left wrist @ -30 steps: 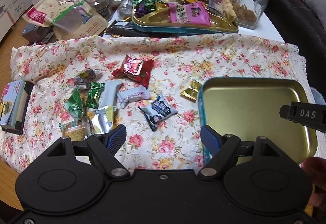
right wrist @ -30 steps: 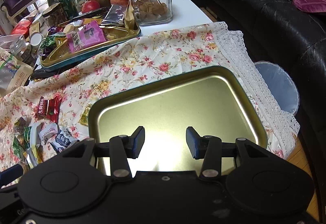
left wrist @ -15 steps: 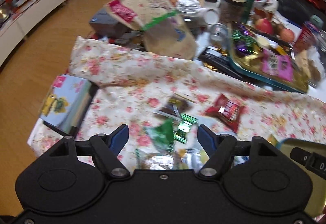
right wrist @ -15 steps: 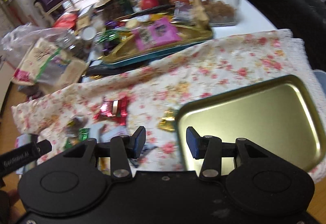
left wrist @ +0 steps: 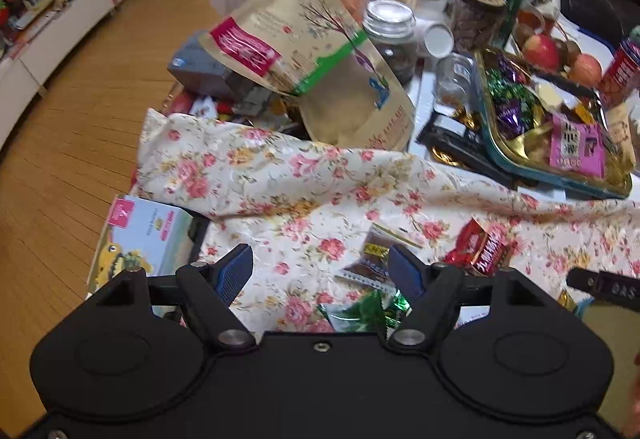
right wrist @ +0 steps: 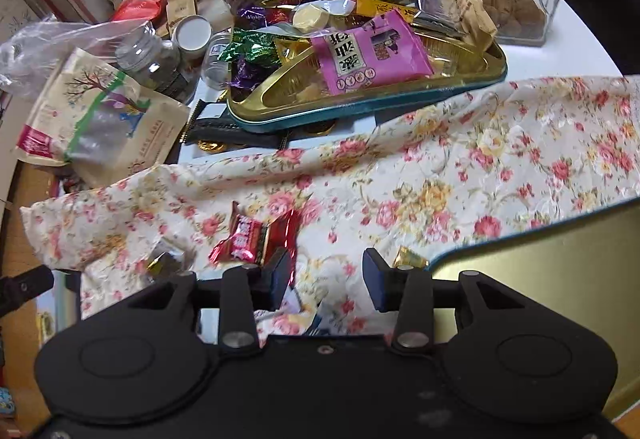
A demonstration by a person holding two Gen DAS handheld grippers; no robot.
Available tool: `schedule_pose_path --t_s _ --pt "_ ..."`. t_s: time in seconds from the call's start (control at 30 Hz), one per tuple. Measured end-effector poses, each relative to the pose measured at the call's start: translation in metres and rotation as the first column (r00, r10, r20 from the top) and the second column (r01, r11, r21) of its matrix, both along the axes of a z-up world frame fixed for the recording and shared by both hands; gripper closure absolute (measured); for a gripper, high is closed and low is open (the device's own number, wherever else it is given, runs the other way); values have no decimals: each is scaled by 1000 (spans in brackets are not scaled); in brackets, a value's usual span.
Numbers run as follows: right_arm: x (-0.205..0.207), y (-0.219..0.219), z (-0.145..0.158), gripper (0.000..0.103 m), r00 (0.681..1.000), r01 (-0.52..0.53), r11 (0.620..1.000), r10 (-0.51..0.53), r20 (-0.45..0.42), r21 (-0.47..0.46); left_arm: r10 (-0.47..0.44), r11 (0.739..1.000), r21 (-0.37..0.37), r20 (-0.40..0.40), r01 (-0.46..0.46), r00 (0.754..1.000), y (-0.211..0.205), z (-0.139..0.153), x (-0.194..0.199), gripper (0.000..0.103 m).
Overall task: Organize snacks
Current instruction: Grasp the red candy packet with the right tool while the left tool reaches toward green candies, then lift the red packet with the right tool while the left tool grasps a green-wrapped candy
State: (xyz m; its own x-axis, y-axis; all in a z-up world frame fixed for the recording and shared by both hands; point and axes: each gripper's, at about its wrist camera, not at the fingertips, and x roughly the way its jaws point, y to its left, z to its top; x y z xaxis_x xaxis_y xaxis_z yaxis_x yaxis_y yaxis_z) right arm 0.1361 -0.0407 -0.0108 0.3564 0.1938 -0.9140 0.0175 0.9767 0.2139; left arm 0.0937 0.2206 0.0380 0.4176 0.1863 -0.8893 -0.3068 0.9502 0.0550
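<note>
Loose snacks are scattered on the flowered cloth, with the red candy near its middle and the empty gold tray at its right edge. The left gripper is held wide open over bare cloth, and nothing is gripped. The right gripper is closing on nothing, so it should be lowered straight over one candy first.
</note>
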Motion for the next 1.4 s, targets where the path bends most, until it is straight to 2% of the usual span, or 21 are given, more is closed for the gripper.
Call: schedule_pose_path --t_s 0.1,0.2,0.3,0.5,0.7,0.8,0.97,1.2,1.4 --pt "11 -6 -10 60 999 22 999 -21 -24 24 -13 1000 -7 -10 13 1000 0 -1 2 28" --pt "19 -5 -21 60 999 35 999 -34 -27 40 -15 999 -44 -19 14 1000 4 -1 4 28" --pt "23 10 -27 59 999 21 999 -19 -35 49 -7 997 -74 -9 7 1000 9 2 2 28" --pt "30 48 -38 55 998 35 989 -28 -50 145 7 996 -94 -18 -9 1000 16 0 1 28" --pt "33 82 -53 53 998 47 997 -45 -37 68 3 995 -100 -28 -6 1000 24 -4 -3 28" --pt "36 91 -57 49 997 71 997 -70 -25 35 18 994 -111 -28 -21 999 30 -3 -3 28" --pt "38 93 -61 50 997 77 995 -76 15 -62 41 990 -133 -27 -44 999 36 -3 -2 28" --pt "43 78 -70 47 992 107 994 -105 -66 23 24 991 -128 -32 -28 999 32 -5 -3 28" --pt "42 89 -74 41 996 80 996 -81 -34 -24 5 993 -118 -49 -11 999 29 -12 -3 28"
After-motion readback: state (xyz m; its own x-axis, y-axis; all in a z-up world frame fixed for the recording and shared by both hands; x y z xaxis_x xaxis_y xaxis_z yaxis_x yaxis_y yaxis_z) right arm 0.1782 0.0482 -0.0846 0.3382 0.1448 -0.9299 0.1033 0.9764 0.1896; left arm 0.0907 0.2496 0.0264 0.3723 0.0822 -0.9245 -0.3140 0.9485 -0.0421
